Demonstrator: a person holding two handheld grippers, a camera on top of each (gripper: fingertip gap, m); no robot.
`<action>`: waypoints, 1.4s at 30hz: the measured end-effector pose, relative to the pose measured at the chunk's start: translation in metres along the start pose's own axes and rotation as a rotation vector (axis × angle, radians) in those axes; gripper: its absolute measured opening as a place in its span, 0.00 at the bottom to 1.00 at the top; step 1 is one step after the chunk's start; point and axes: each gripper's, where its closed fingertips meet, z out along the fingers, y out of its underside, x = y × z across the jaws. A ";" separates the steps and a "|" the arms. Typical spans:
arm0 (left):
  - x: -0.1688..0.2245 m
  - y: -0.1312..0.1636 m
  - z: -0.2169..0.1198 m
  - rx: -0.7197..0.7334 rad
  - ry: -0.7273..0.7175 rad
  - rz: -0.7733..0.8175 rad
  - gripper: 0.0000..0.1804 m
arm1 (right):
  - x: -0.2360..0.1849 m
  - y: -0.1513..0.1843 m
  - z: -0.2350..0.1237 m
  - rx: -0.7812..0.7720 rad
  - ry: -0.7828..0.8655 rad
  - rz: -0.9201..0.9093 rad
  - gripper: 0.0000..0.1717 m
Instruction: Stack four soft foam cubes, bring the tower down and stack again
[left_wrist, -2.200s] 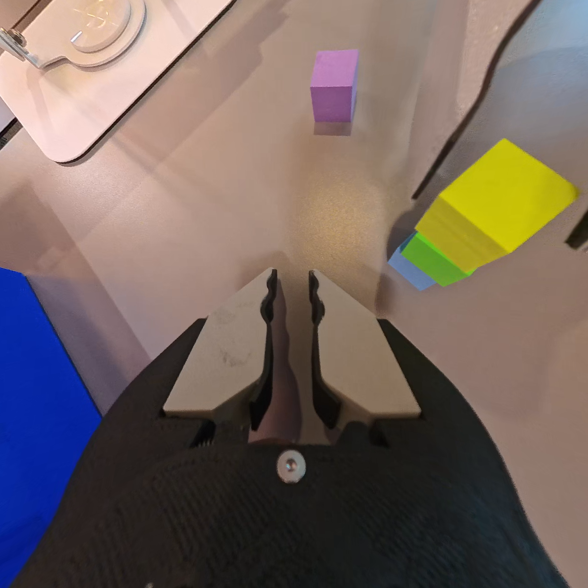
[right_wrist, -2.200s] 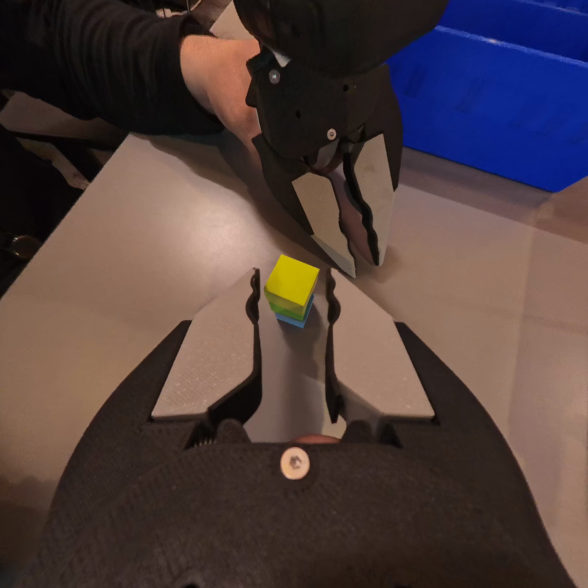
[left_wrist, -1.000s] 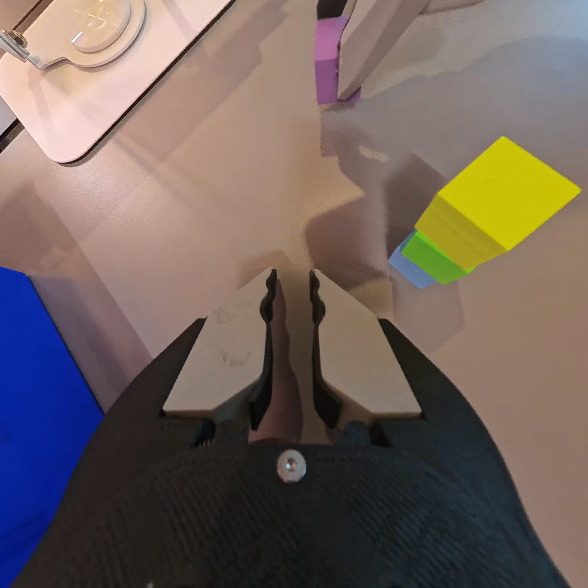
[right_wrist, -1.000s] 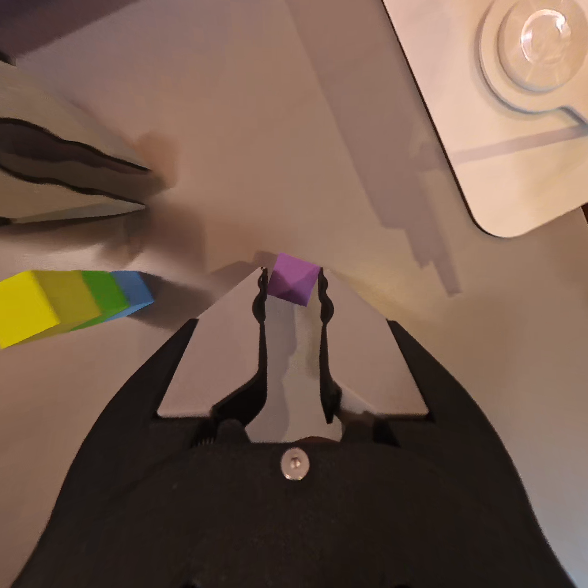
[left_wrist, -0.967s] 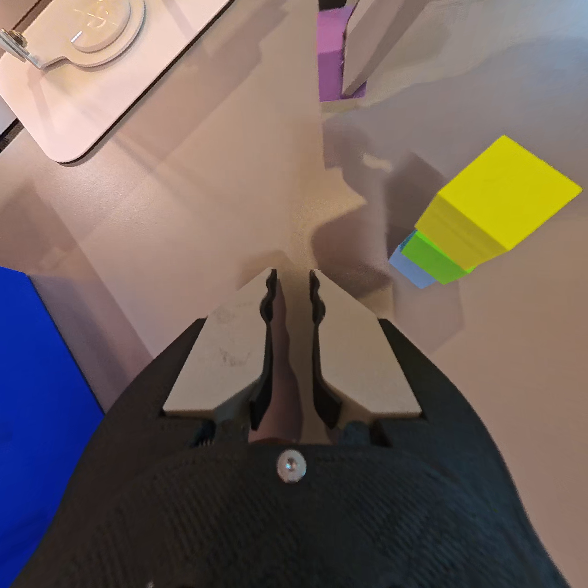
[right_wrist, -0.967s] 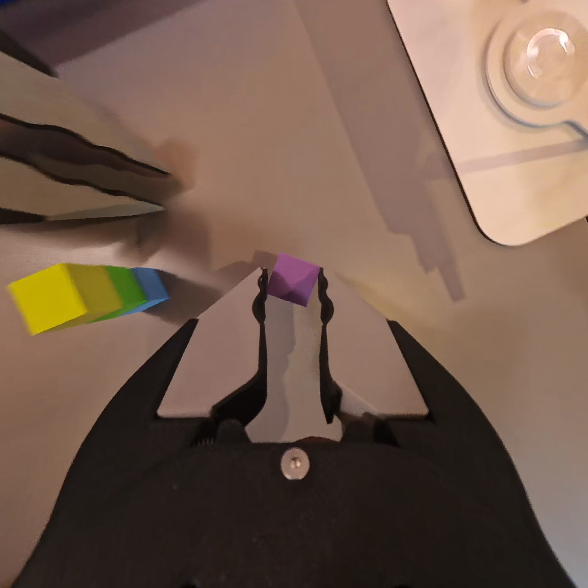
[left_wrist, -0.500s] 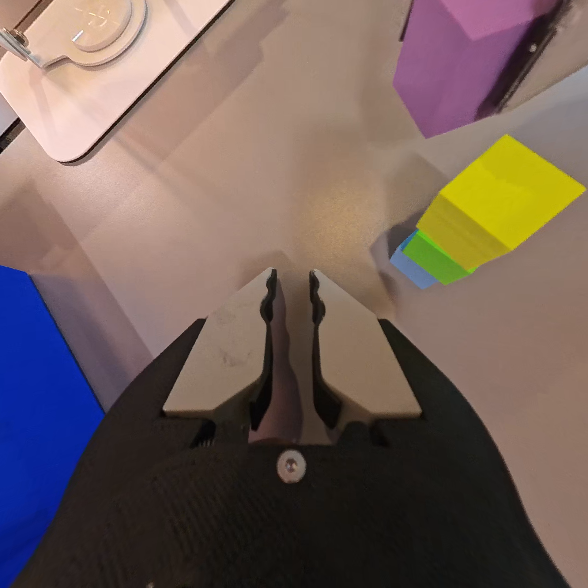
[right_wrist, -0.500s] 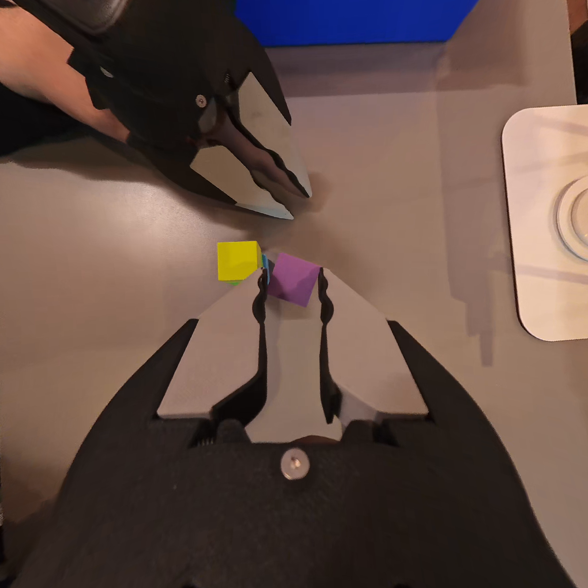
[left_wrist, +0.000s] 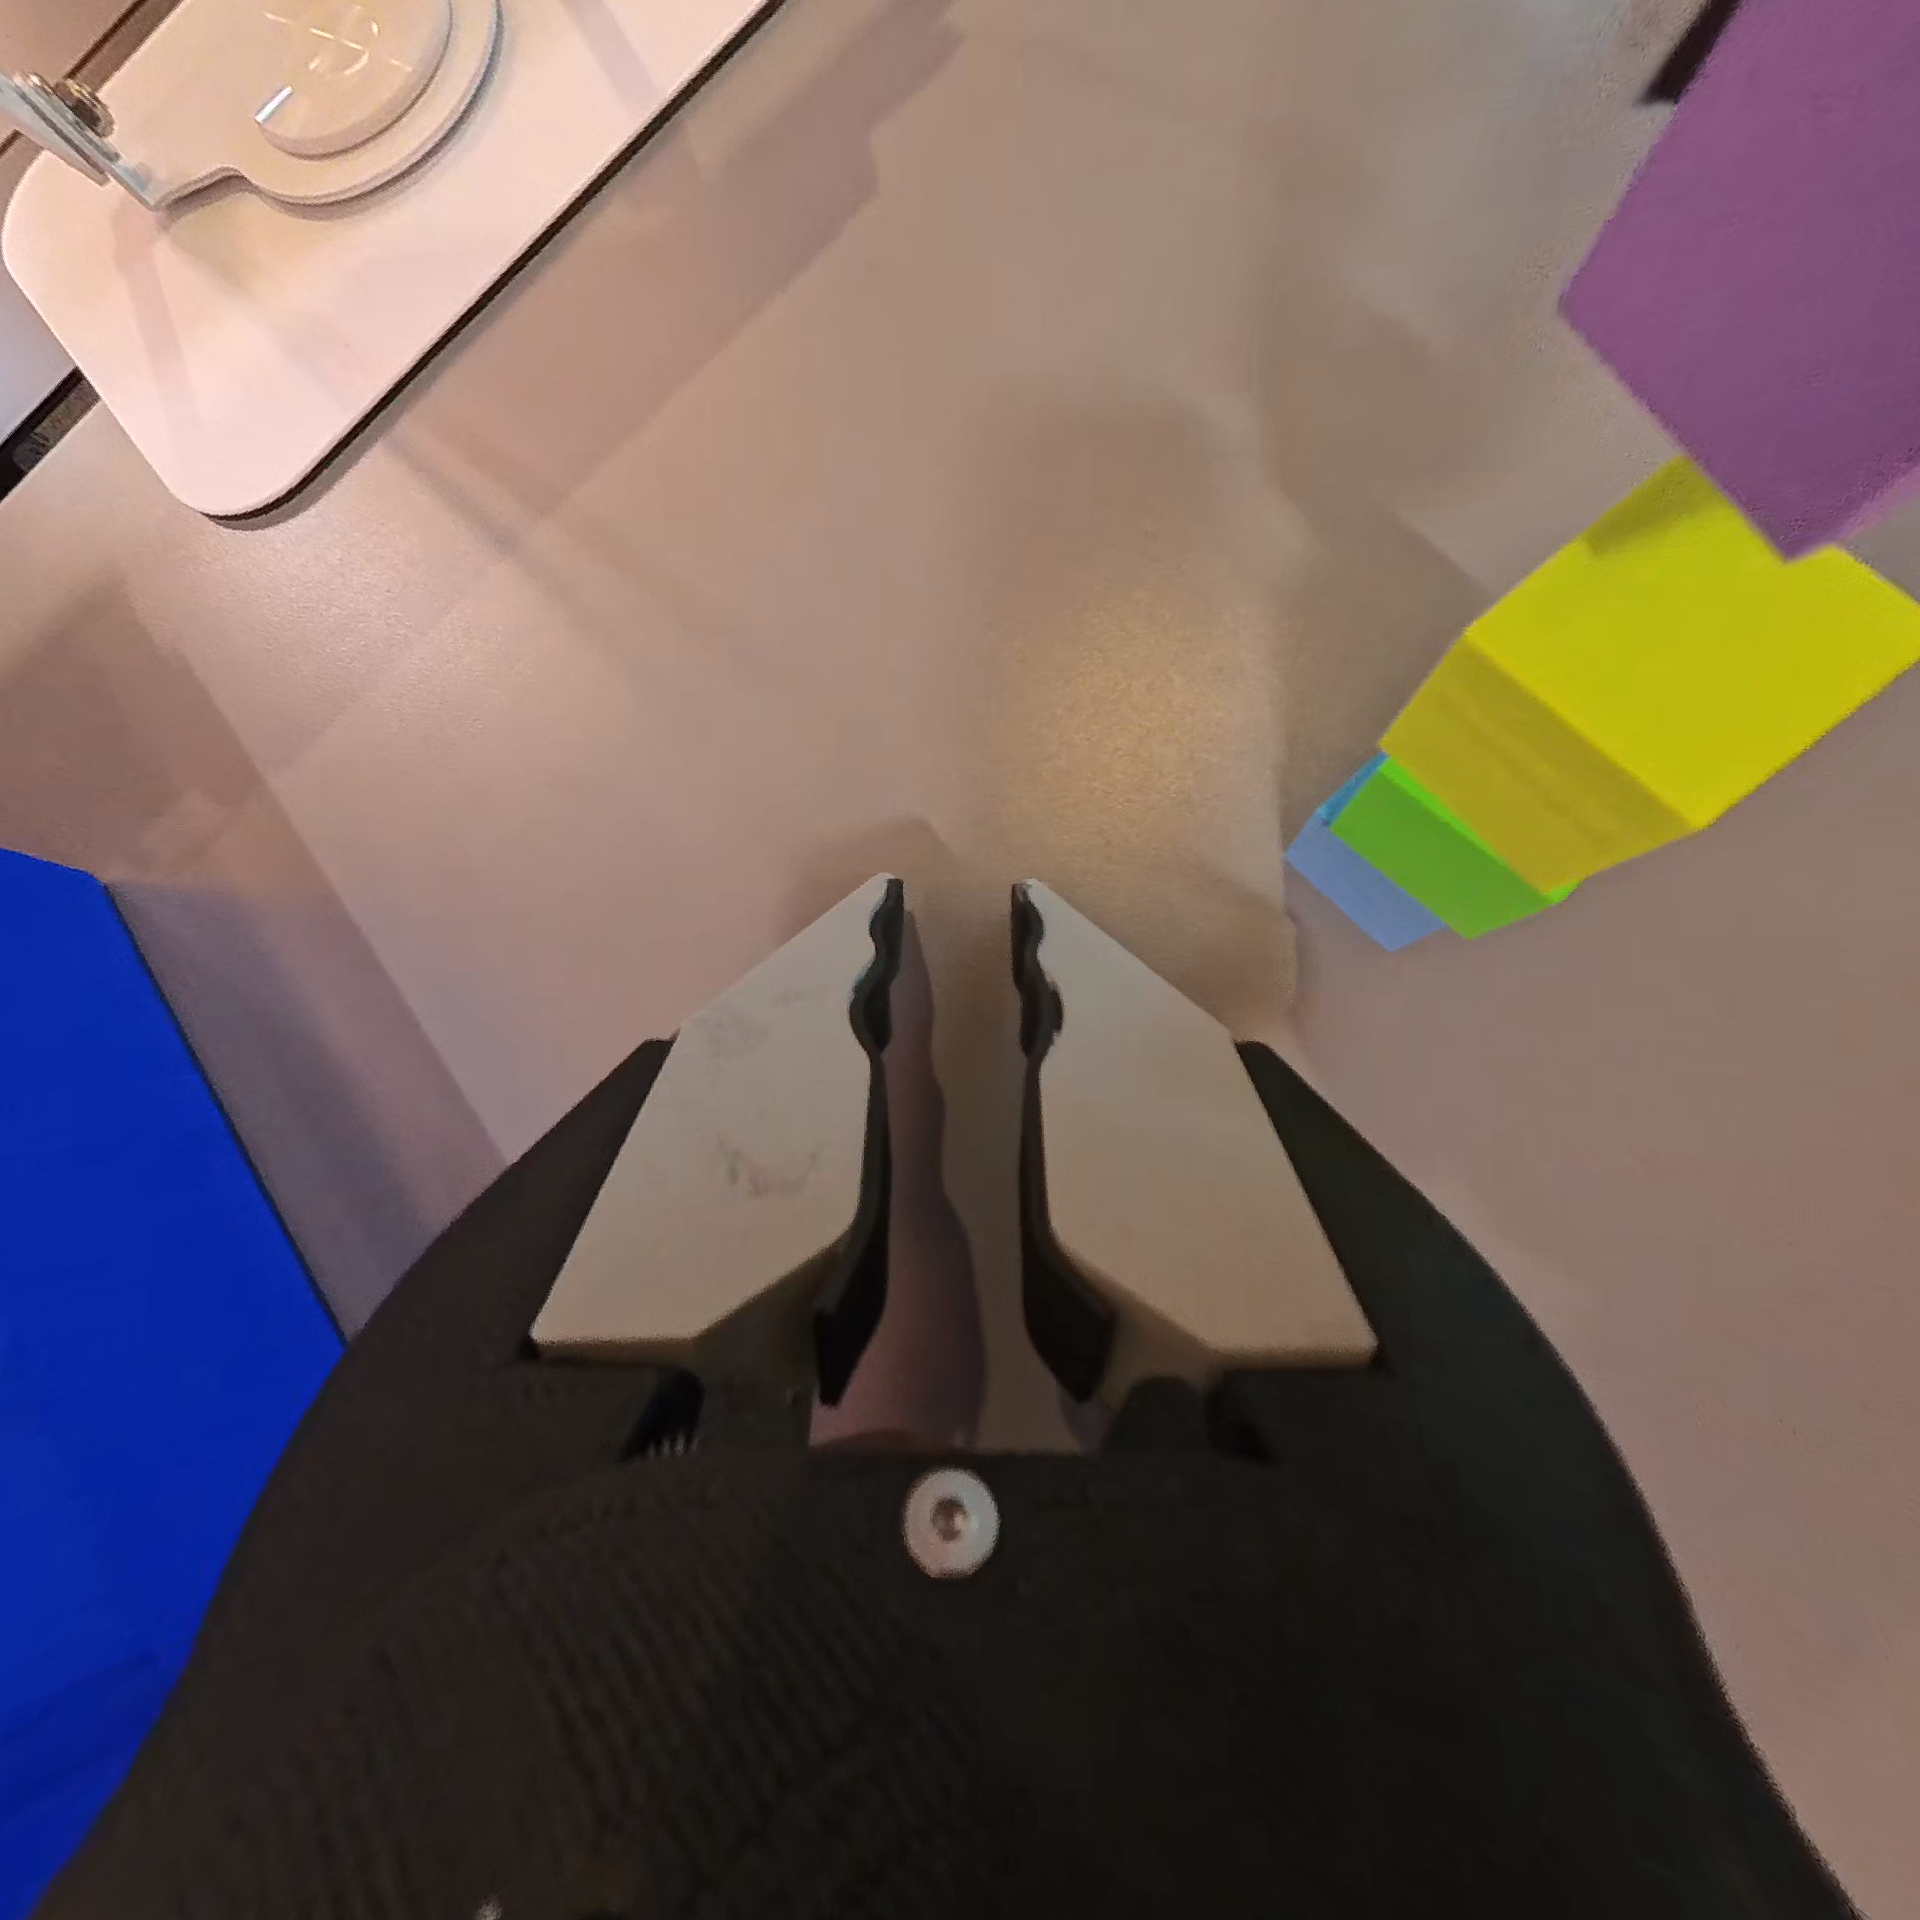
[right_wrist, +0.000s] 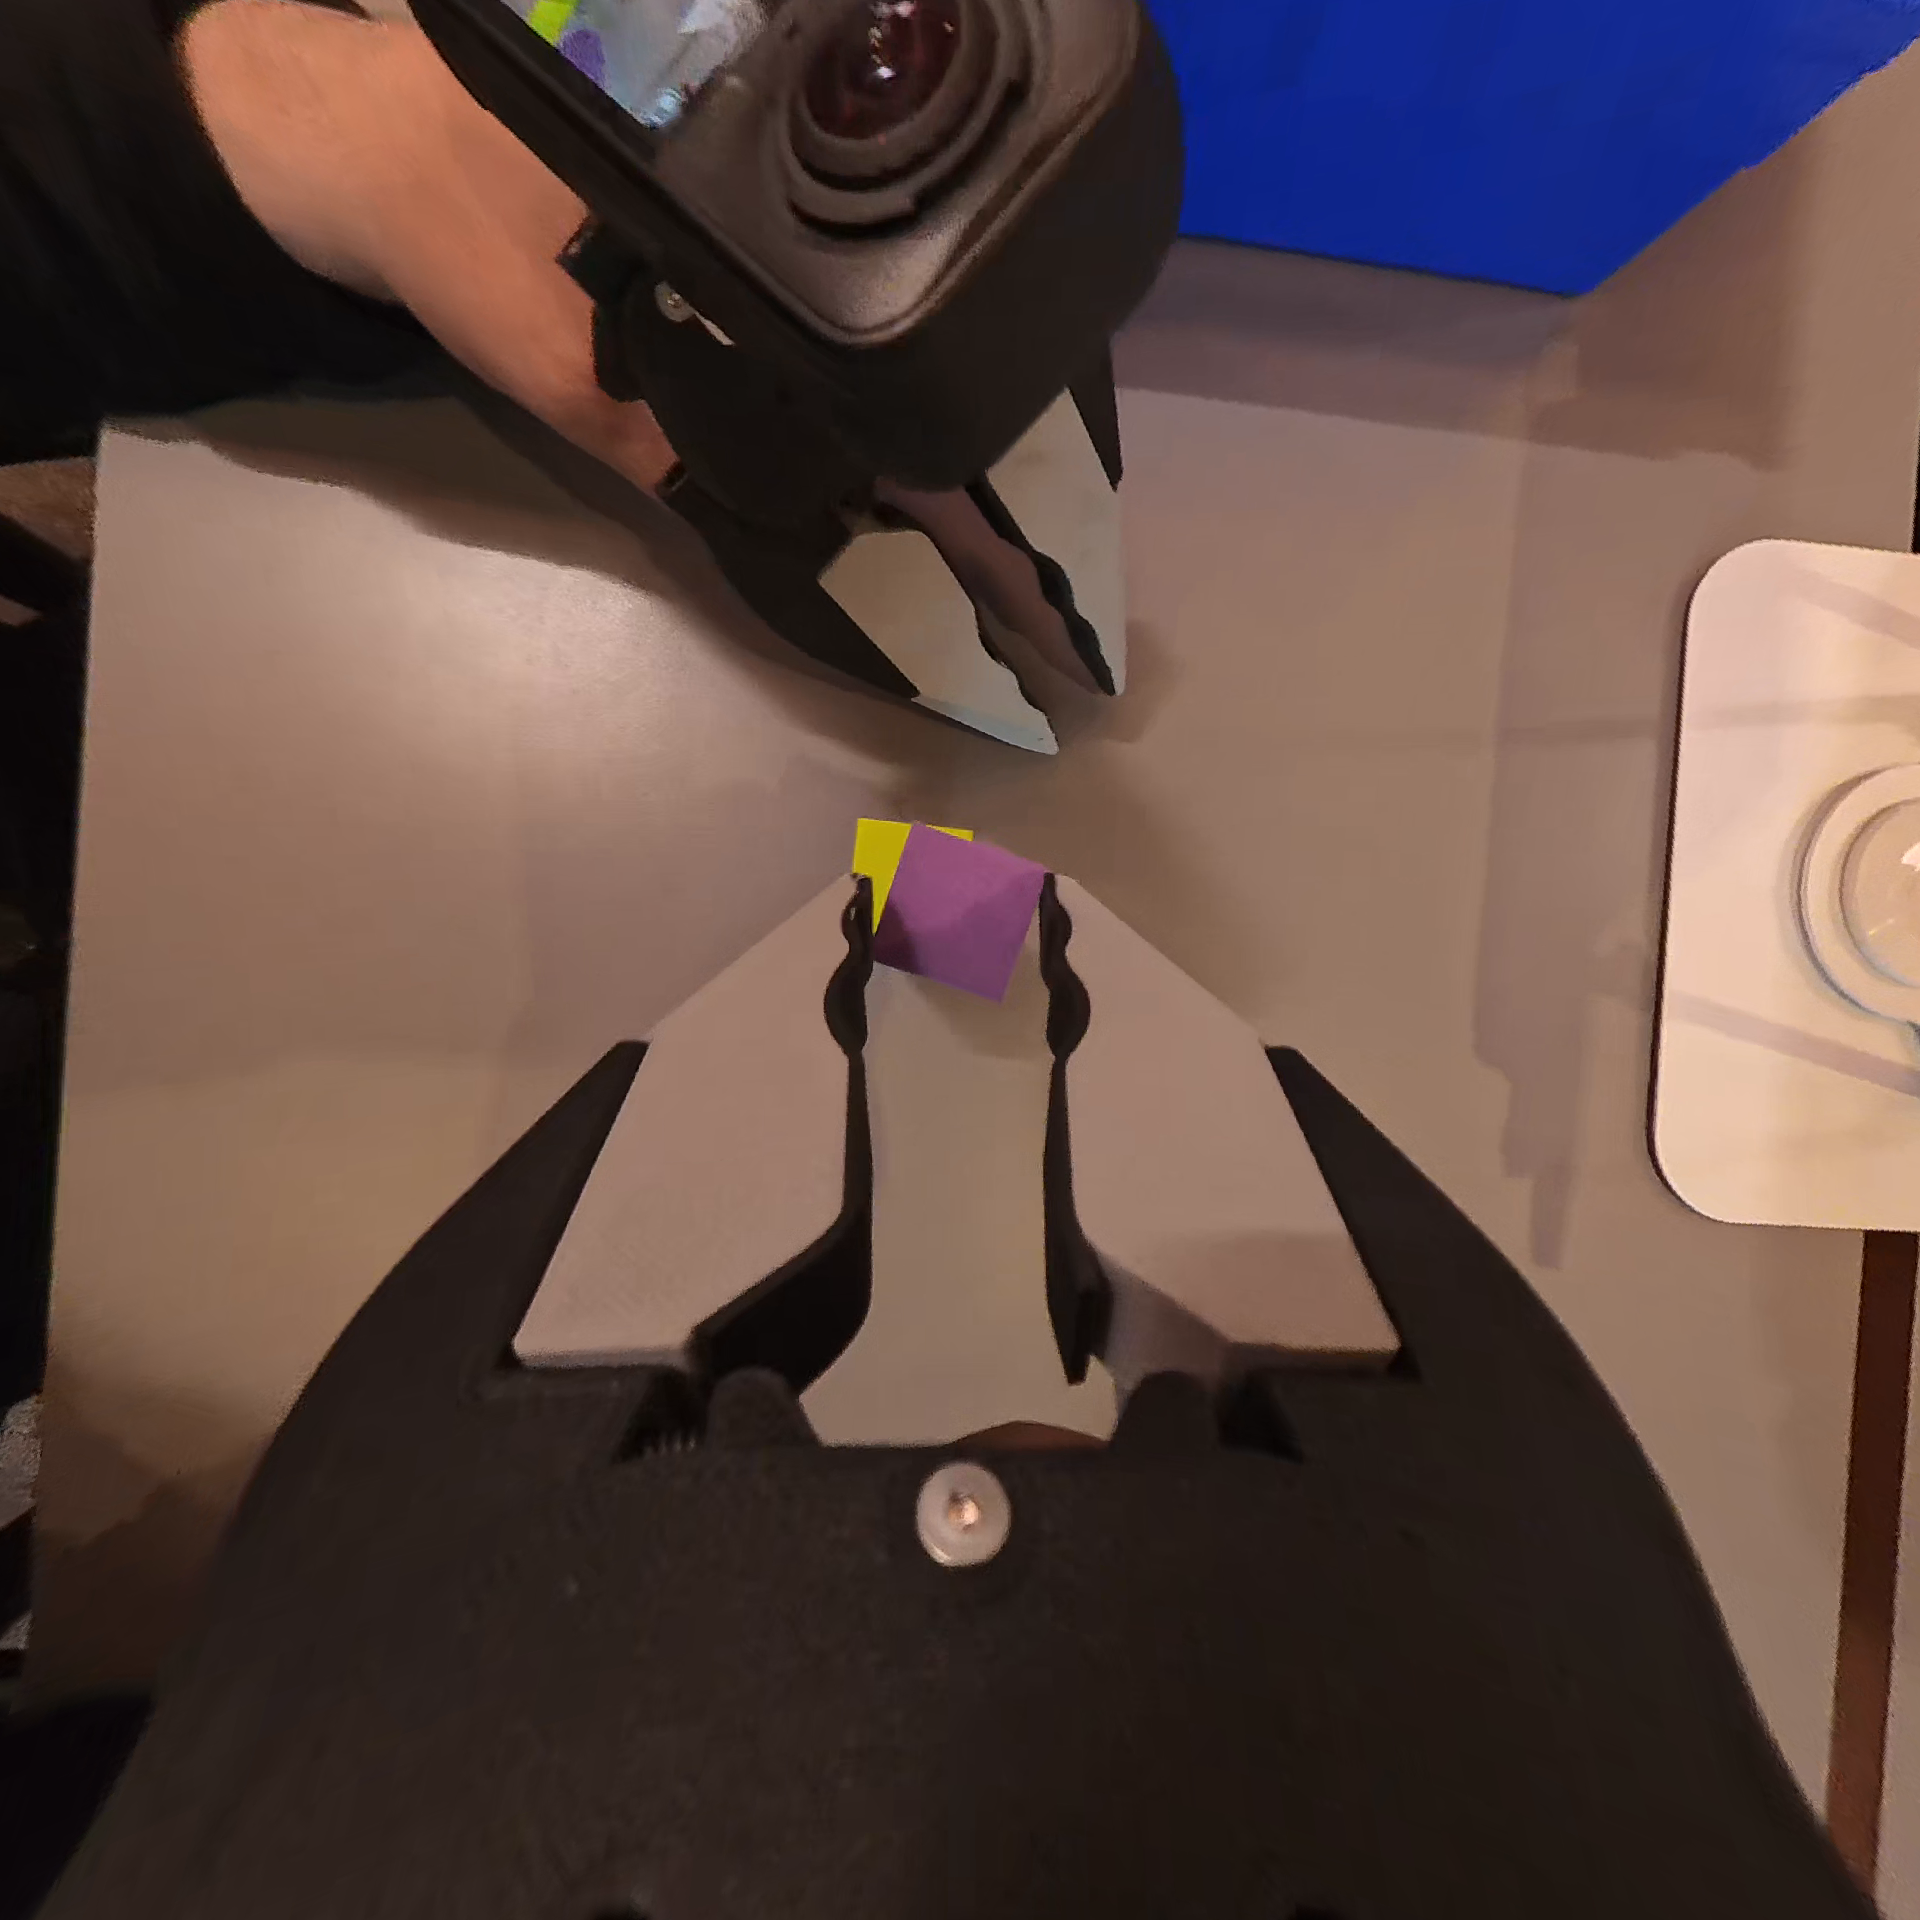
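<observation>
My right gripper (right_wrist: 952, 894) is shut on a purple foam cube (right_wrist: 958, 914), turned cornerwise between the pads, and holds it just above the tower. The tower has a yellow cube (right_wrist: 878, 854) on top; in the left wrist view it shows as yellow (left_wrist: 1662, 707) on green (left_wrist: 1423, 868) on blue (left_wrist: 1351, 899), with the purple cube (left_wrist: 1766, 281) hanging over it at the upper right. My left gripper (left_wrist: 958, 894) is open and empty, low over the table to the left of the tower; it also shows in the right wrist view (right_wrist: 1075, 717).
A white plate with a clear round dome (left_wrist: 239, 239) lies at the far left of the left wrist view and at the right edge of the right wrist view (right_wrist: 1787, 883). A blue bin (left_wrist: 104, 1247) stands at the left. A person's hand (right_wrist: 416, 239) holds my left gripper. Some 12 centimeters of space lies between my two pairs of fingers.
My right gripper has gripped the purple cube on the table, lifted it and carried it over the yellow top of the tower. My left gripper has stayed still, open.
</observation>
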 end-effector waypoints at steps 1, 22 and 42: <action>0.000 0.000 0.000 0.001 0.000 -0.004 0.10 | -0.002 -0.002 -0.001 0.000 -0.012 -0.008 0.17; -0.005 0.000 0.001 0.005 -0.016 -0.037 0.10 | -0.016 -0.001 0.013 -0.097 -0.069 -0.117 0.17; -0.004 0.000 0.001 0.007 -0.017 -0.025 0.10 | -0.013 -0.001 0.011 -0.100 -0.095 -0.232 0.17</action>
